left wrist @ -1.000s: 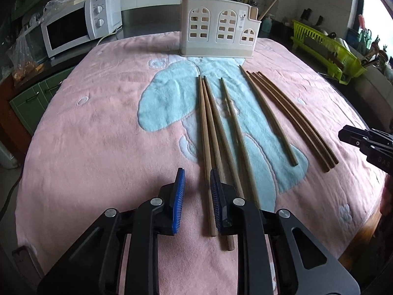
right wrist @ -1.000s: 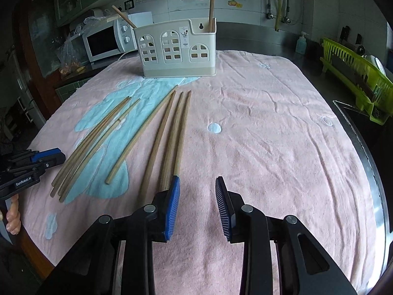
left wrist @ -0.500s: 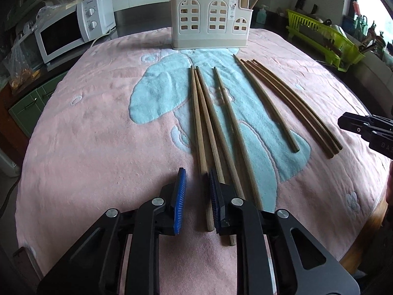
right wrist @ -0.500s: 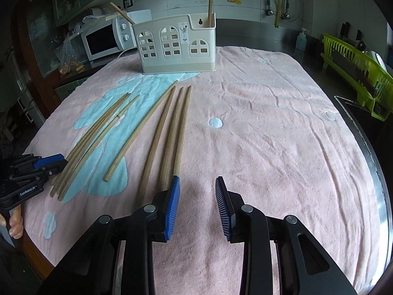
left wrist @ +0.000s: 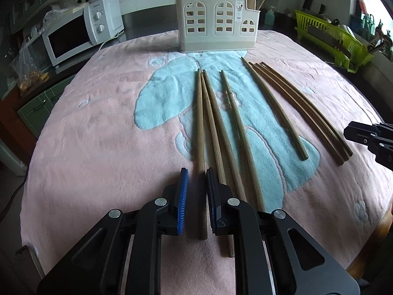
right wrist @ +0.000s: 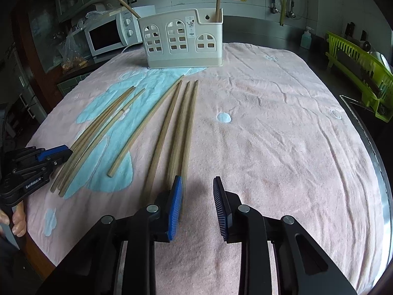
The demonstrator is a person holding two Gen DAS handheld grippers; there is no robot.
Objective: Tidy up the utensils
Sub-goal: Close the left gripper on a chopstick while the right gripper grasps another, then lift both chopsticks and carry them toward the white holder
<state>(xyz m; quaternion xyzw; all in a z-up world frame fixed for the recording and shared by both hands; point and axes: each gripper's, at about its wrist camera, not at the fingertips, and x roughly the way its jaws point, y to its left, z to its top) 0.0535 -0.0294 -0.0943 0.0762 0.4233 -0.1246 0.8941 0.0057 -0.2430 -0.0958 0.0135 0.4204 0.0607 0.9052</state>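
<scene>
Two grippers noted: my left gripper (left wrist: 196,174) is closing around one chopstick (left wrist: 199,127), pads apart; my right gripper (right wrist: 197,184) is closing, nothing between.

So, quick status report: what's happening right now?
Left gripper closing around the leftmost chopstick, pads not yet touching. Right gripper closing, nothing between. Holder path clear.

The towel (left wrist: 98,135) was pink with a pale blue figure. Brown wooden chopsticks (left wrist: 200,123) lay before a cream holder (left wrist: 216,24) with arched window cut-outs. Blue pads (left wrist: 183,196) lined the black gripper.
</scene>
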